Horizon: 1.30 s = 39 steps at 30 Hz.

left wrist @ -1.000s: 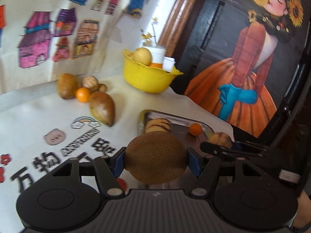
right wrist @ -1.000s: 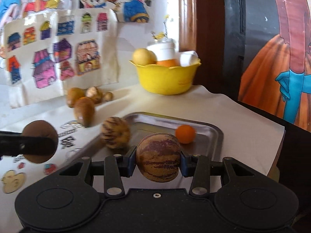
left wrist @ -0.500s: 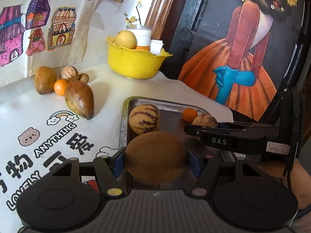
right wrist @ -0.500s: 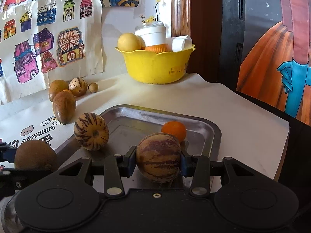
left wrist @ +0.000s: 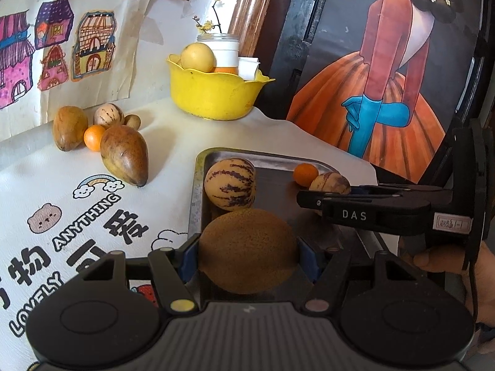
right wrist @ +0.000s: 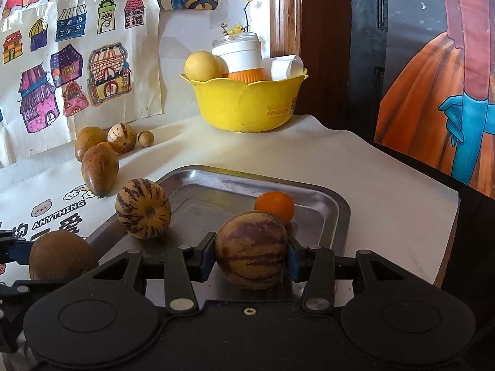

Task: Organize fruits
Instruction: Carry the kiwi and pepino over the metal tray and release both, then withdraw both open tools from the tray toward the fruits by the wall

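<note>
Left gripper (left wrist: 247, 252) fingers clench a kiwi (left wrist: 247, 250); right gripper (right wrist: 251, 252) fingers, just easing wider, flank a striped pepino melon (right wrist: 251, 249) above the metal tray (right wrist: 324, 198).

**Handheld gripper appearance**

The left gripper (left wrist: 247, 253) is showing a matte black body, a ribbed grey panel, two round housings, blue pads (left wrist: 188, 258) and linkage pivots capped yellow and silver. The right gripper (right wrist: 251, 255) is showing a black body, blue-edged pads, silver rivets and a central brass screw; its side is bearing white "DAS" lettering and a label.
</note>
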Each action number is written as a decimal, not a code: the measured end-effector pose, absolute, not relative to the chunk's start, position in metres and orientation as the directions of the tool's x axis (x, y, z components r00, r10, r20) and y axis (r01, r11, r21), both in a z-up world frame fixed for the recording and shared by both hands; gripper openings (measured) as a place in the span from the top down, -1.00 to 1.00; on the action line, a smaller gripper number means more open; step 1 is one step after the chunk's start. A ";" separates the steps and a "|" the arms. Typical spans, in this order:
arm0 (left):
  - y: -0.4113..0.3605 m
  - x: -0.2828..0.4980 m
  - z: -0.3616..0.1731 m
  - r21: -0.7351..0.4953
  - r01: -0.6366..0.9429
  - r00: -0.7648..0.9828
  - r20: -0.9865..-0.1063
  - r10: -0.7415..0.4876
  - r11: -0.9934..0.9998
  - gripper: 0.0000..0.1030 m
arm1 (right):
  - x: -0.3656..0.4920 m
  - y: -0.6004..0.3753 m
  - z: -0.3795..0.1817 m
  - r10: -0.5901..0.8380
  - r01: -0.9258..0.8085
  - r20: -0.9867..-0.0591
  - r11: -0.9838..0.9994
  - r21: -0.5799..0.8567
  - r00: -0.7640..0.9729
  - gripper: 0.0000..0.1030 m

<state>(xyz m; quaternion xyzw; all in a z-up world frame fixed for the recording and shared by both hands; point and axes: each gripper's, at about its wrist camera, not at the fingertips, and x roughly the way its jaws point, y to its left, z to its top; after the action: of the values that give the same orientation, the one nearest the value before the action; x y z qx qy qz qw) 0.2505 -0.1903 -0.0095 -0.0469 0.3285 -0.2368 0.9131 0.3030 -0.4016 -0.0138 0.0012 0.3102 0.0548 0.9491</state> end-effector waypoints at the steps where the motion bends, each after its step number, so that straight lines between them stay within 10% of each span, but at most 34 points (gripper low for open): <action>1: -0.191 0.250 -0.009 -0.238 0.404 0.671 -0.579 -0.463 0.883 -0.34 | 0.302 -0.402 -0.013 0.103 -0.102 -0.587 0.994 0.035 0.803 0.06; 22: -0.141 0.212 0.021 -0.299 0.306 0.744 -0.517 -0.423 0.904 -0.97 | 0.237 -0.405 0.032 0.073 -0.043 -0.497 0.996 0.072 0.865 -0.68; 39: -0.080 0.137 0.033 -0.247 0.152 0.794 -0.546 -0.267 0.957 -0.99 | 0.134 -0.357 0.059 0.129 -0.111 -0.516 0.992 0.066 0.847 -0.99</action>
<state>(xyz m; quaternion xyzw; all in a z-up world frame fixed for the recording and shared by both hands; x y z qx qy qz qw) 0.1370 -0.0804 0.0327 -0.0954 0.3011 -0.1110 0.9423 0.1339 -0.3565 0.0587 0.0168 0.2694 0.0624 0.9609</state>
